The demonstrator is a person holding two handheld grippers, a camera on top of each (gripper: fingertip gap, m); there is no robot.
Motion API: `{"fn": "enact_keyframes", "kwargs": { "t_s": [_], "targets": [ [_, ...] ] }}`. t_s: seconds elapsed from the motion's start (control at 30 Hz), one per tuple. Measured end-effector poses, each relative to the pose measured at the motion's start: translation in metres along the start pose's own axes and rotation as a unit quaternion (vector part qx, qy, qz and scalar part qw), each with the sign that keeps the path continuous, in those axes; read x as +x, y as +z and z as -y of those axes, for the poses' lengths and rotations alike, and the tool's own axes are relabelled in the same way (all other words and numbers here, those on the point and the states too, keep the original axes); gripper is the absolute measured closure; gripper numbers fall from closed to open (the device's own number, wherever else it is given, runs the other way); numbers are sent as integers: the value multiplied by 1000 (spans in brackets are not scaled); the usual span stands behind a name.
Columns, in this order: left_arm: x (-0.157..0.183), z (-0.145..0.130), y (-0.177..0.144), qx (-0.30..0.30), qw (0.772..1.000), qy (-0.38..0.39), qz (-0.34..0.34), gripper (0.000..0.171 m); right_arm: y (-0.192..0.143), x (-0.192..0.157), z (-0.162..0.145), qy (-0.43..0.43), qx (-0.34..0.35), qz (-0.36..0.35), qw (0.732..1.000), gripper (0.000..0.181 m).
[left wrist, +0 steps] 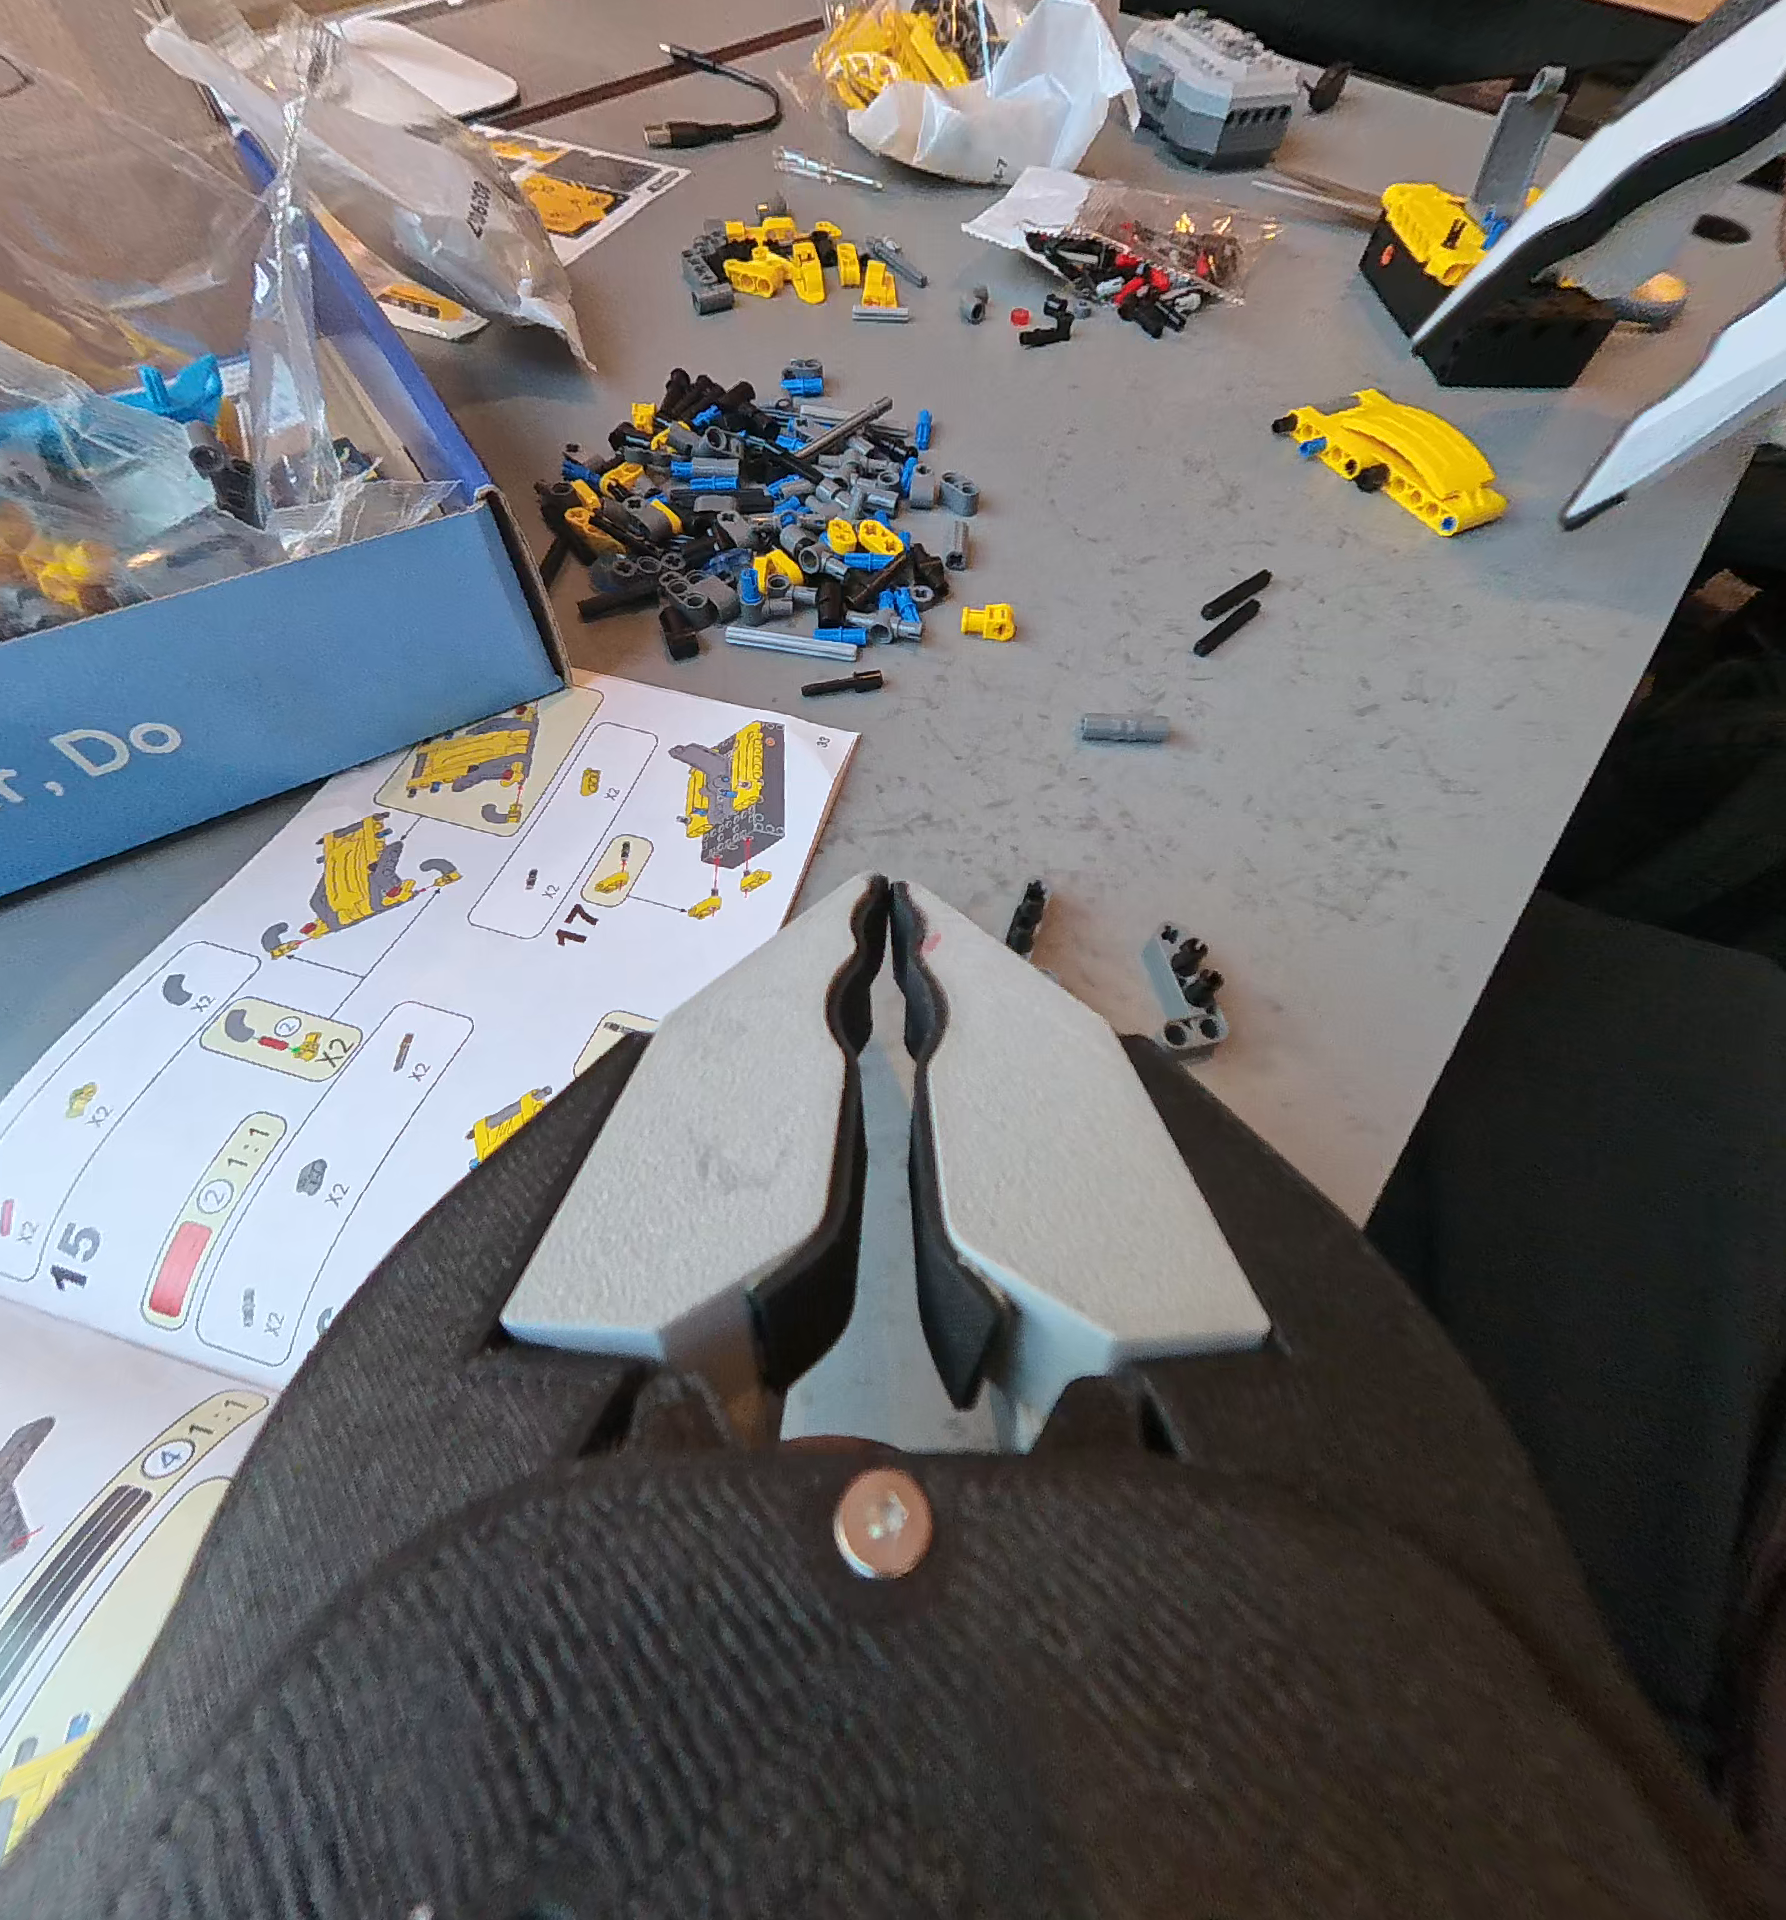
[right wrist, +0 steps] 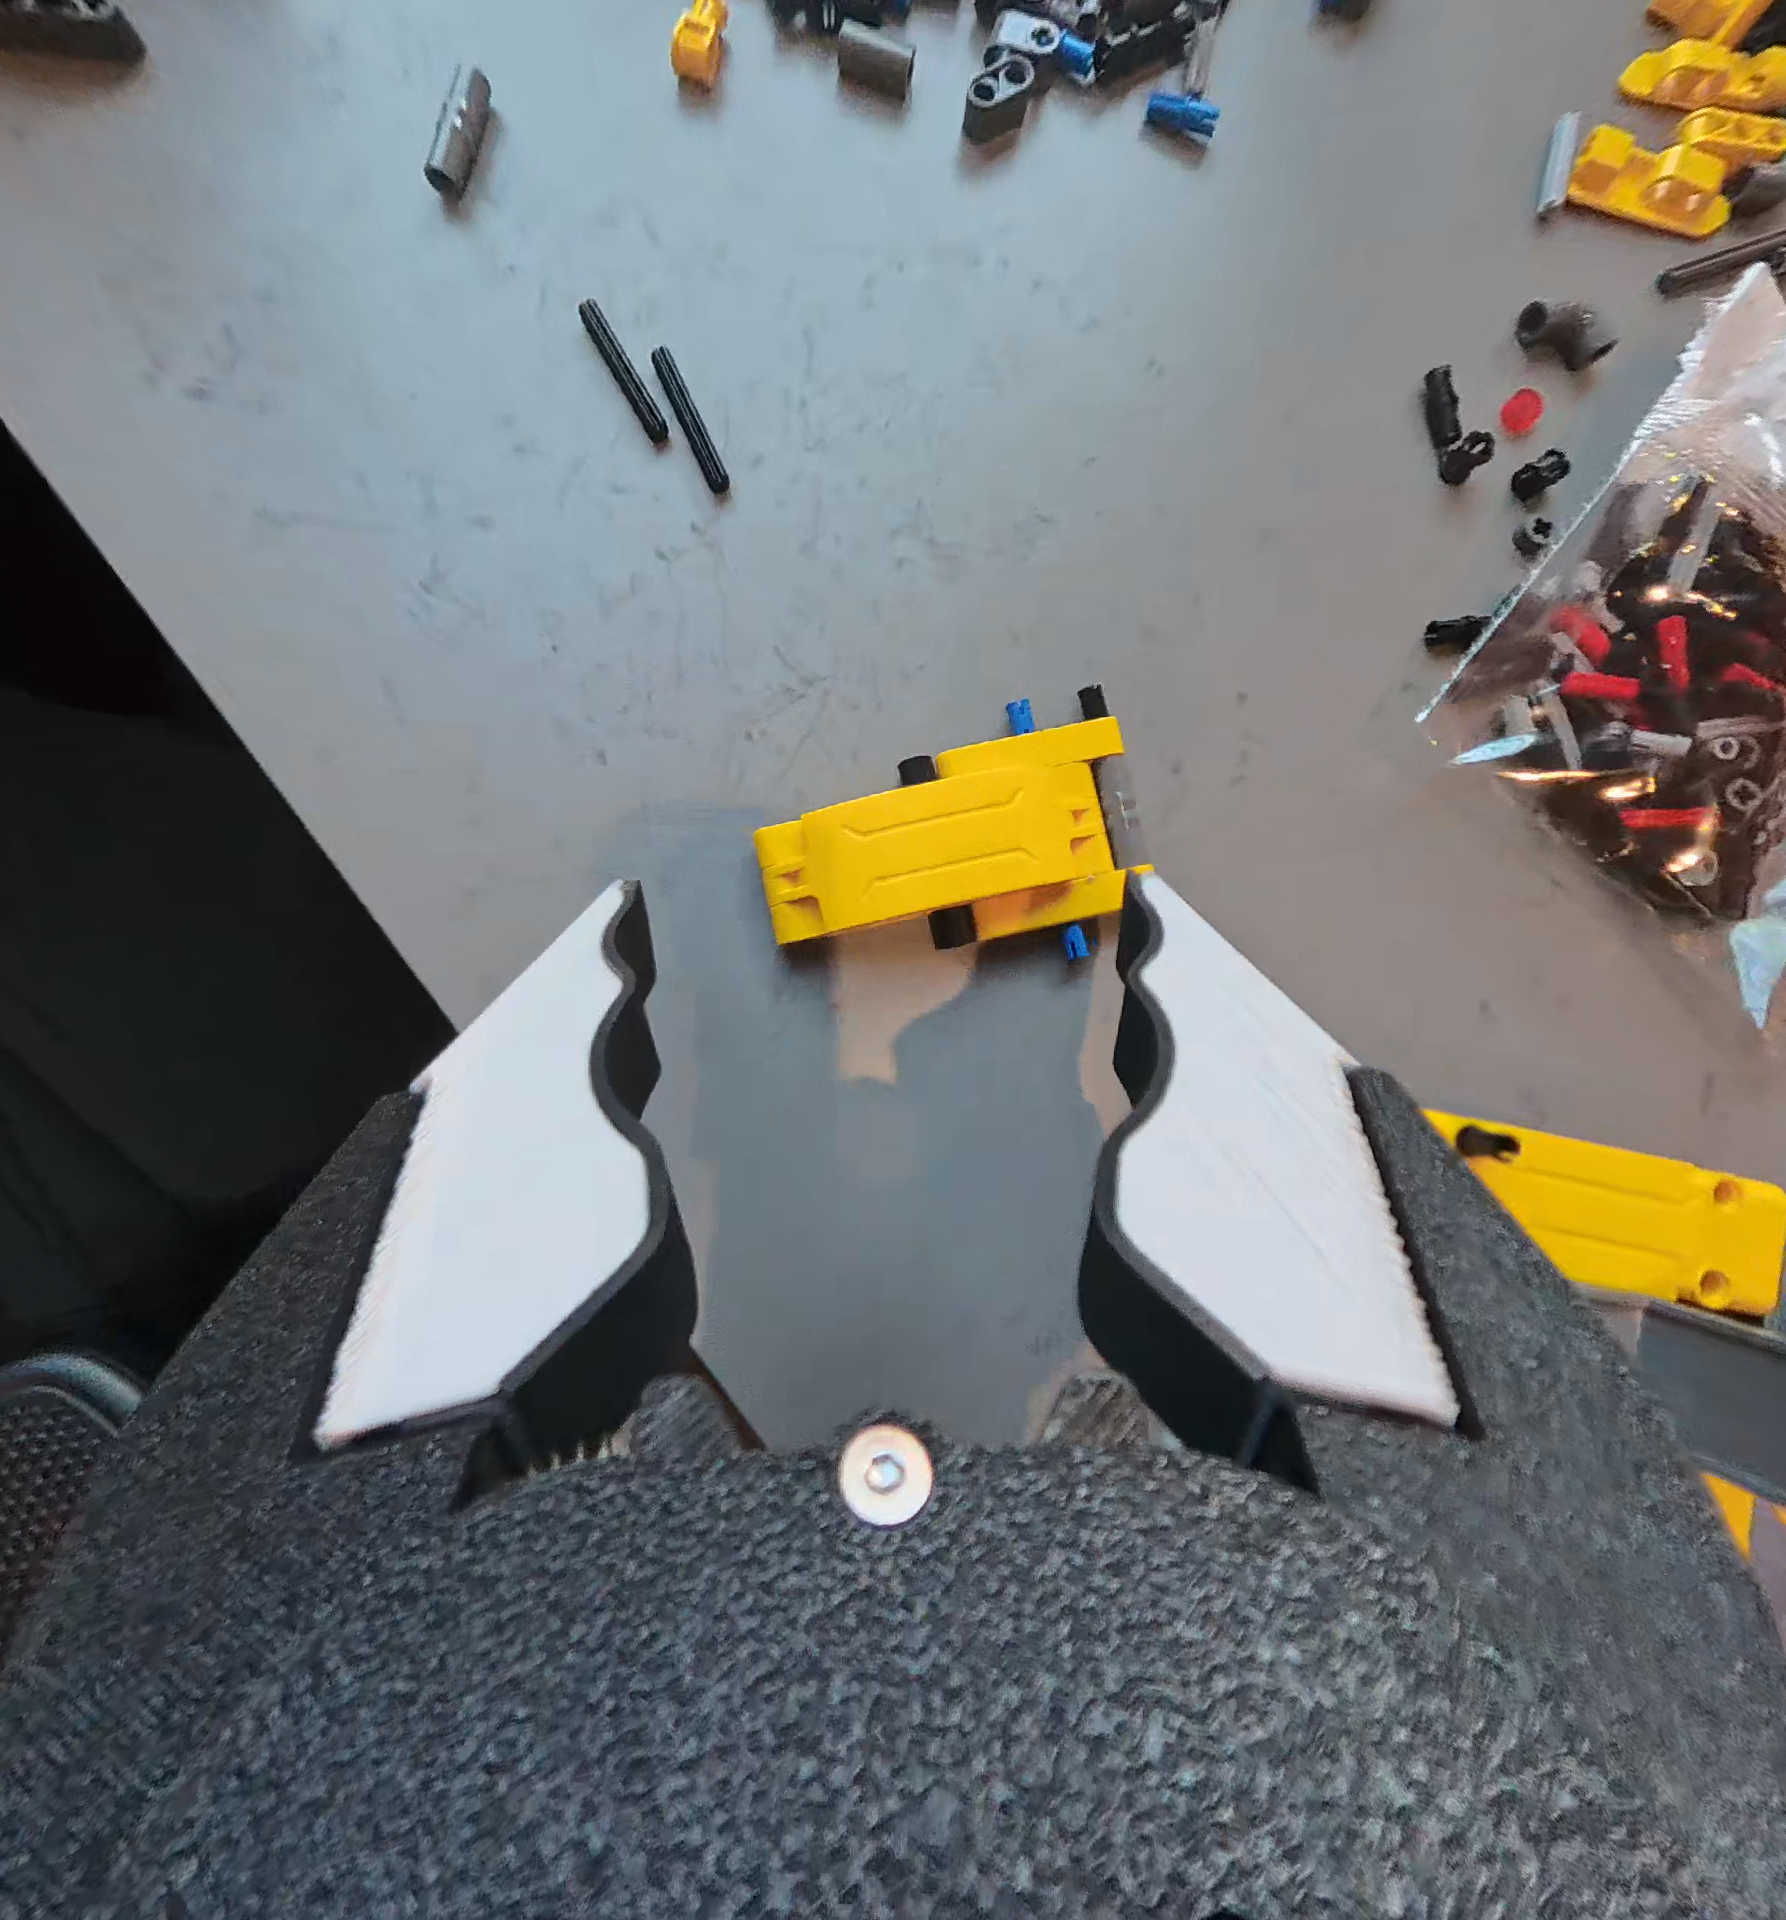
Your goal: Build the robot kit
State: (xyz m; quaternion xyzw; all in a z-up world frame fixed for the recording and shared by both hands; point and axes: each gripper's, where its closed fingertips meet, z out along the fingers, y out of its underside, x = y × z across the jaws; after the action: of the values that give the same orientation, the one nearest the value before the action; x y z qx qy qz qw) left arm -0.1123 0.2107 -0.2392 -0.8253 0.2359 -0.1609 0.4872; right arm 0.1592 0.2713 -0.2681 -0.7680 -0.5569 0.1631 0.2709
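My left gripper (left wrist: 887, 888) is shut and empty, its grey fingers closed above the grey table (left wrist: 1284, 779) beside an open instruction booklet (left wrist: 401, 987). A small black pin (left wrist: 1026, 914) and a grey beam with black pins (left wrist: 1185, 987) lie just right of its tips. My right gripper (right wrist: 884, 888) is open and empty, hovering over a yellow panel assembly (right wrist: 946, 842) with black and blue pins, which lies just beyond and between its white fingers. That assembly (left wrist: 1398, 462) and the right gripper (left wrist: 1699, 343) also show at the right in the left wrist view.
A pile of small black, blue, grey and yellow parts (left wrist: 764, 509) lies mid-table. A blue box (left wrist: 224, 665) with plastic bags stands at the left. Two black axles (right wrist: 655, 395), a clear bag of pins (right wrist: 1699, 727), a yellow panel (right wrist: 1627, 1210) and a black and yellow build (left wrist: 1471, 301) lie around. The table edge runs at the right. There is about 30 cm between the tips of the two grippers. Measured from the fingertips, the small black pin (left wrist: 1026, 914) is 5 cm or so from the left gripper and 25 cm from the right.
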Motion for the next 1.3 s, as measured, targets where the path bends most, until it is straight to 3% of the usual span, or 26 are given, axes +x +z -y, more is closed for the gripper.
{"fn": "enact_keyframes", "kwargs": {
  "t_s": [0.17, 0.27, 0.73, 1.0, 1.17, 1.3],
  "targets": [
    [0, 1, -1, 4, 1000, -1, -1, 171, 10, 2, -9, -29, -63, 20, 997, 109],
    [1, 0, 0, 0, 1000, -1, -7, 171, 12, 4, -7, -47, -68, 13, 996, 118],
    [4, 0, 0, 2, 1000, -2, -18, 171, 17, -22, 4, -48, -55, -5, 997, 119],
    [6, 1, -1, 4, 1000, 12, -16, 171, 14, -28, 18, -35, -13, 2, 999, 118],
    [7, 1, -1, 4, 1000, 19, -14, 171, -6, -33, 36, -21, 52, -9, 998, 114],
    [8, 0, -1, 2, 1000, 18, -17, 171, -18, -53, 68, -4, 139, 3, 990, 116]
  ]
}}
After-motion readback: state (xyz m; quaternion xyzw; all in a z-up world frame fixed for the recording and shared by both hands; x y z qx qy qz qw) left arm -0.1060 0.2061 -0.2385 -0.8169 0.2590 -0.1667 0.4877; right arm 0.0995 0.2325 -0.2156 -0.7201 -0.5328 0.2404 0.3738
